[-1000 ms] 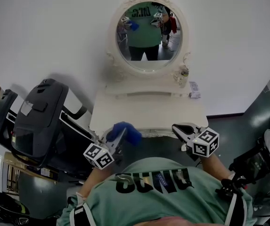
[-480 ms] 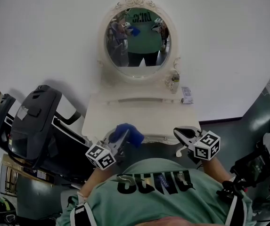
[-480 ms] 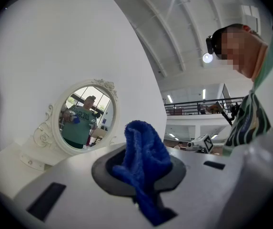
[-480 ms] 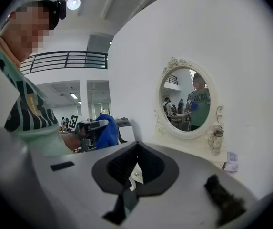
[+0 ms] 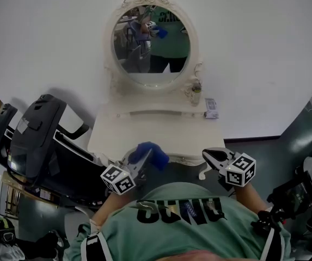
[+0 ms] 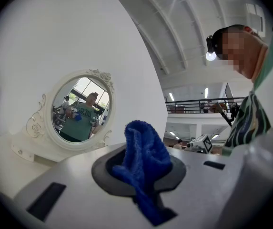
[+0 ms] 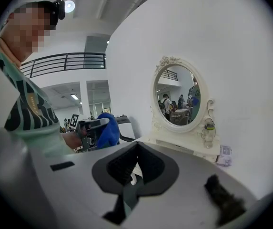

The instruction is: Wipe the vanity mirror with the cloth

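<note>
The oval vanity mirror [image 5: 151, 39] in its ornate white frame stands on a white dressing table [image 5: 145, 132] against the wall. It also shows in the left gripper view as mirror [image 6: 81, 109] and in the right gripper view as mirror [image 7: 179, 95]. My left gripper [image 5: 141, 157] is shut on a bunched blue cloth [image 5: 150, 153], held near the table's front edge, well short of the mirror. The cloth [image 6: 146, 159] fills the jaws of my left gripper [image 6: 143, 144]. My right gripper [image 5: 208, 153] hovers at the table's front right, and in its own view the right gripper [image 7: 135, 149] is shut and holds nothing.
A small bottle [image 5: 196, 94] and a small box [image 5: 211, 107] stand on the table's right side below the mirror. A dark exercise machine [image 5: 36, 140] sits close on the left. Grey floor lies to the right of the table.
The head view has drifted, so the mirror and table now sit further left and higher in it. Both grippers keep about the same place, the left still shut on the cloth.
</note>
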